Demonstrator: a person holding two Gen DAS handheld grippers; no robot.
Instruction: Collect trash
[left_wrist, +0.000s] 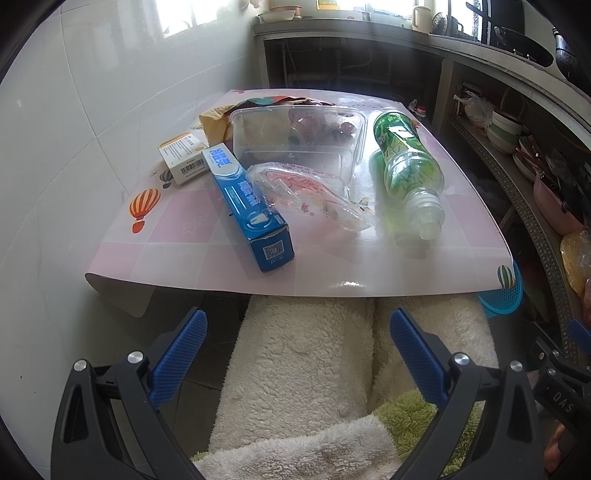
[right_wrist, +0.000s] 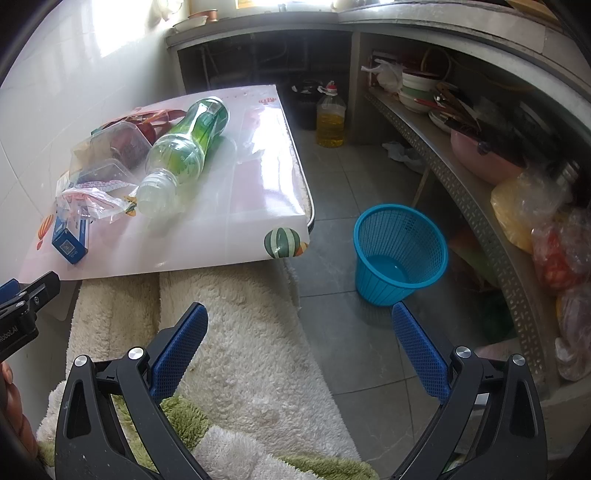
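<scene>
Trash heaped on the pink table (left_wrist: 207, 254) in the left wrist view: blue box (left_wrist: 251, 210), clear tub (left_wrist: 295, 140), crumpled wrapper (left_wrist: 314, 199), green bottle (left_wrist: 406, 166); left gripper (left_wrist: 297, 328) low before the edge, fingers spread wide, empty. In the right wrist view, right gripper (right_wrist: 299, 325) likewise wide apart over fleecy legs (right_wrist: 240, 332), blue basket (right_wrist: 400, 254) standing on the floor just right of the table.
</scene>
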